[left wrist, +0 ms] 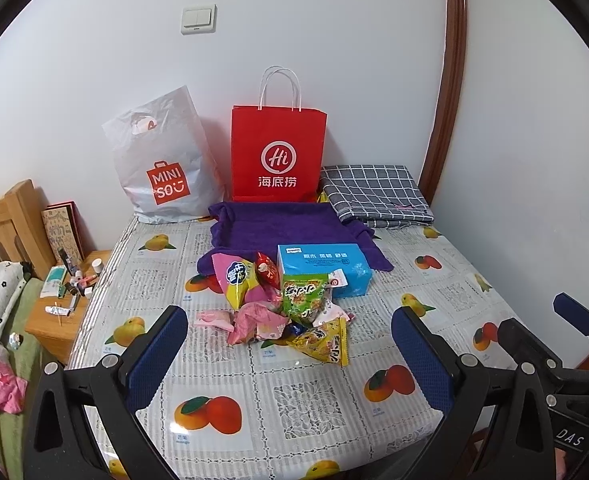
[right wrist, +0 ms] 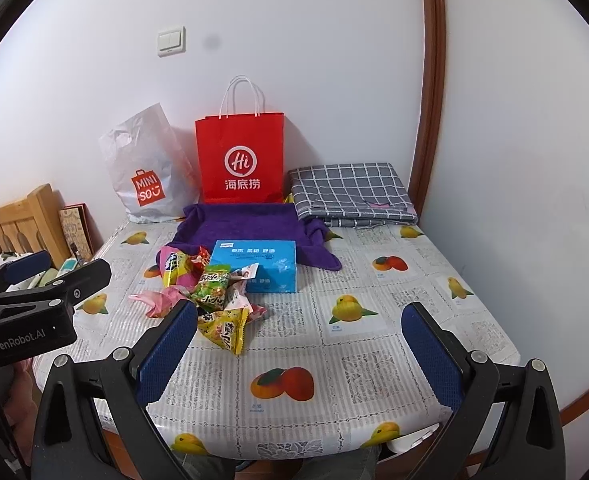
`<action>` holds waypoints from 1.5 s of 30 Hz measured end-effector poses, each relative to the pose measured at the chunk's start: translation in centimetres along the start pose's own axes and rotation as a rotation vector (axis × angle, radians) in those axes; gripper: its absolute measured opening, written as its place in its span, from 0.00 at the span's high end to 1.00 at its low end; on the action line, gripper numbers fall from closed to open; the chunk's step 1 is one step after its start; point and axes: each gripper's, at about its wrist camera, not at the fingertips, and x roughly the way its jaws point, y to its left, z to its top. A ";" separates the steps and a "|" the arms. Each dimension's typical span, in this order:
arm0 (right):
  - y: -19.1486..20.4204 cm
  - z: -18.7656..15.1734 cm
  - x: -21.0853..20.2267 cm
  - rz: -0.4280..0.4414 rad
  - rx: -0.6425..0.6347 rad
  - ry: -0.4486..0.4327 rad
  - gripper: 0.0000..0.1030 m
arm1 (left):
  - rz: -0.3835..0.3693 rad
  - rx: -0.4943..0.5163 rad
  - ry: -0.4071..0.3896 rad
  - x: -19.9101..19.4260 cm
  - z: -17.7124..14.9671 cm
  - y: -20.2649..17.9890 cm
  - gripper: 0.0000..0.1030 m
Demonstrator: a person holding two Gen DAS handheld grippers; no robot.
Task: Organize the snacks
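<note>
**Anna:** Snacks (left wrist: 282, 312) sit heaped mid-desk, just in front of the blue box (left wrist: 322, 270) and the purple cloth tray (left wrist: 282, 226), and nothing's been lifted.

**Ben:** Both tools hover over the near edge. Left gripper (left wrist: 288, 354): fingers spread wide, holding nothing. Right gripper (right wrist: 298, 354): same, spread and bare.

**Anna:** So we're at the start, I'd say — picking a first packet.

**Ben:** The yellow packet (left wrist: 326, 344) lies nearest. Crinkly wrapper, so the next move calls for a low reach and a pinch on its edge.
</note>
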 end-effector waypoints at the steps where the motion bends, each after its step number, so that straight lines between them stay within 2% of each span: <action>1: 0.0 0.0 0.0 -0.004 -0.003 -0.001 0.02 | 0.001 0.003 0.000 0.0 0.0 -0.1 0.01; 14: -0.5 -0.1 -0.1 0.002 0.016 -0.003 0.02 | -0.004 0.016 -0.006 0.2 -0.5 -0.8 0.01; 17: -0.3 0.0 -0.2 -0.005 0.014 -0.008 0.02 | 0.014 0.042 -0.011 0.3 -0.5 -0.9 0.01; 20: -0.5 -0.1 -0.2 0.003 0.024 -0.009 0.02 | 0.009 0.038 -0.035 0.2 -0.6 -1.0 0.01; 23: -0.4 -0.2 -0.2 -0.004 0.017 -0.006 0.02 | 0.009 0.035 -0.019 0.3 -0.7 -1.1 0.01; 35: -0.2 -0.2 -0.1 0.010 0.023 -0.017 0.02 | 0.020 0.038 -0.043 0.5 -0.7 -1.1 0.01; 45: 0.2 -0.5 2.7 0.034 0.008 0.026 0.02 | 0.031 0.027 -0.025 2.7 0.0 -0.3 0.01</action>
